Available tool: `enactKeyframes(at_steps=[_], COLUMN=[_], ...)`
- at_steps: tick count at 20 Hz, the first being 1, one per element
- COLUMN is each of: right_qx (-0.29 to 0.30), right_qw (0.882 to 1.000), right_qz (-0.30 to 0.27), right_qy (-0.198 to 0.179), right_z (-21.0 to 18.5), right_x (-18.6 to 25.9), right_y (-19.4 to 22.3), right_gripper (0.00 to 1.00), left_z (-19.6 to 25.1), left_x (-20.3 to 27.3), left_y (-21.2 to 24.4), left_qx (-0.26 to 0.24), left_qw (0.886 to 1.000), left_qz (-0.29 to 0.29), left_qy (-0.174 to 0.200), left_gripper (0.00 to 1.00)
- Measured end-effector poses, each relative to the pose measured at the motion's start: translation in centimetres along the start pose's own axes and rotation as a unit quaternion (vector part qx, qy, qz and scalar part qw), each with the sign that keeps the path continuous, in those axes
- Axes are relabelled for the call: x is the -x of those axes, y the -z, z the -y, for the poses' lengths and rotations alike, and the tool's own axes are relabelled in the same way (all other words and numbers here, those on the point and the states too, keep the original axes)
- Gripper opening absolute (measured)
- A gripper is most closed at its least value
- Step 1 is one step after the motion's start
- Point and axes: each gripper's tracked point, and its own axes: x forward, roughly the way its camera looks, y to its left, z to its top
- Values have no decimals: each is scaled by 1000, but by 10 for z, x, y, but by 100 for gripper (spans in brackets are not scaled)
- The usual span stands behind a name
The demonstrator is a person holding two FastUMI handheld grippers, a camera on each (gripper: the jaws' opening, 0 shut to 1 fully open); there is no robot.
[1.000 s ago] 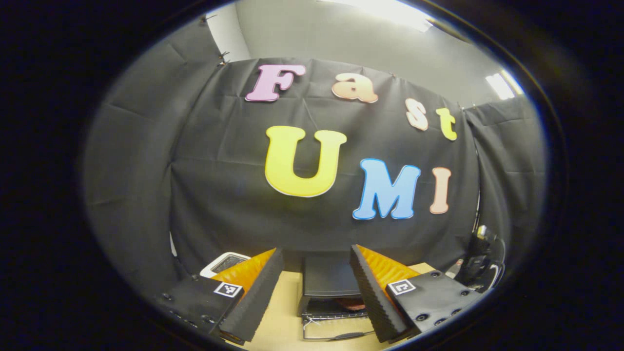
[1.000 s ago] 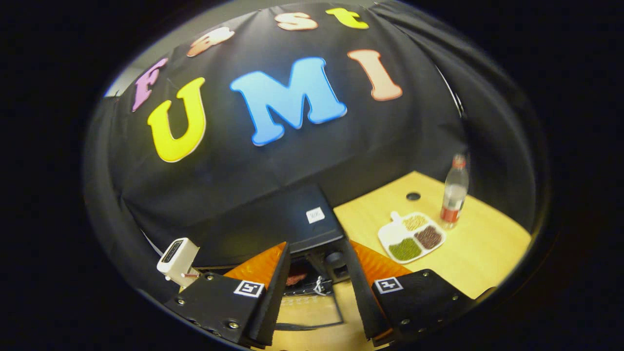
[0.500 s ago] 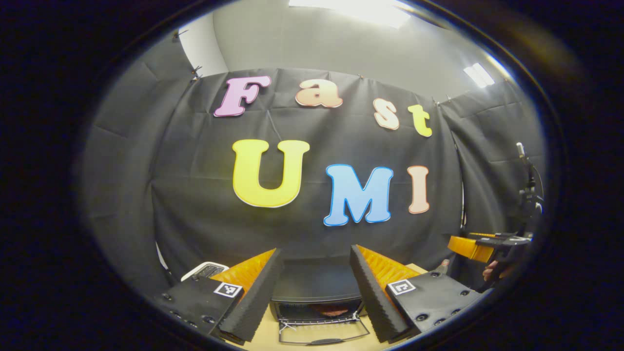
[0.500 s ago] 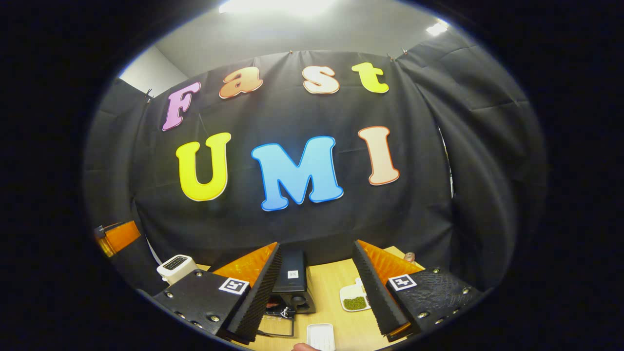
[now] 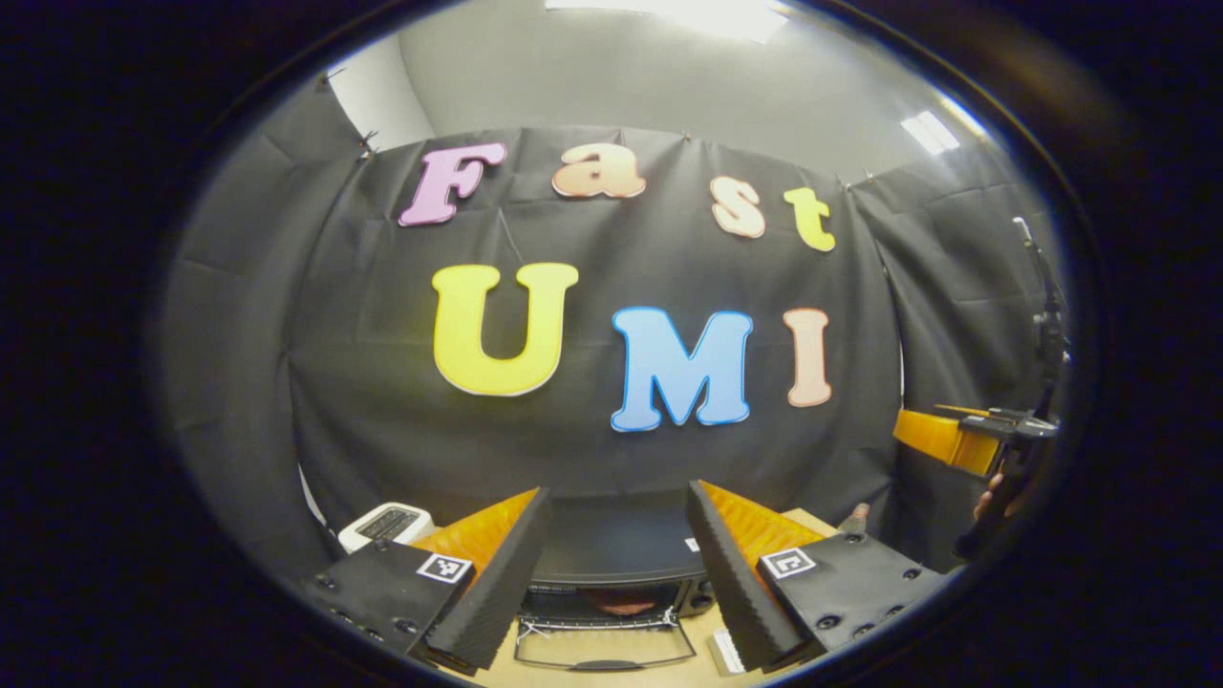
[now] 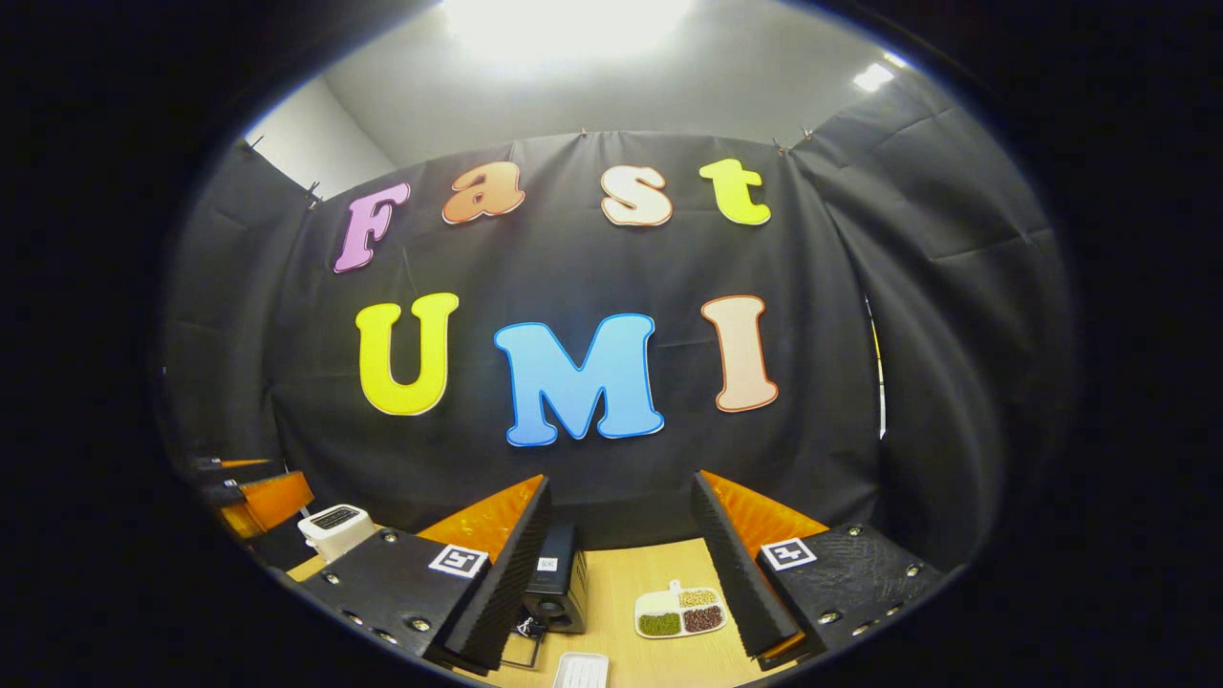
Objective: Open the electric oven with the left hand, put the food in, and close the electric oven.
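We see black oven (image 5: 611, 564), white toaster (image 6: 334, 530), tan table (image 6: 631, 578), white dish (image 6: 680, 612) holding green, brown, beige fillings.

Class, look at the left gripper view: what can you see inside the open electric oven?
Inside the electric oven, whose door lies folded down, a reddish piece of food rests on the wire rack. The left gripper's fingers cover the cavity's sides, and its back is too dark to see.
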Motion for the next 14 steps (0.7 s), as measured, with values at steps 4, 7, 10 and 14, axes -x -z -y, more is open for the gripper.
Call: enactKeyframes(at_steps=[4, 7, 10, 14], right_qx=[-2, -8, -13, -30], right_qw=[1000, 1000, 999, 998], right_qz=[-14, -25, -41, -59], right_qy=[-14, -17, -18, -6], right_z=[6, 11, 18, 32], right_x=[-6, -9, -12, -17], right_y=[9, 19, 32, 46], right_gripper=[88, 88, 89, 89], left_z=[1, 6, 8, 0], left_x=[-11, -16, -20, -16], left_y=[69, 114, 171, 242], left_qx=[2, -12, 11, 14], left_qw=[996, 992, 983, 968], left_qz=[-85, -124, -182, -250], left_qy=[3, 9, 12, -4], left_gripper=[98, 98, 98, 97])
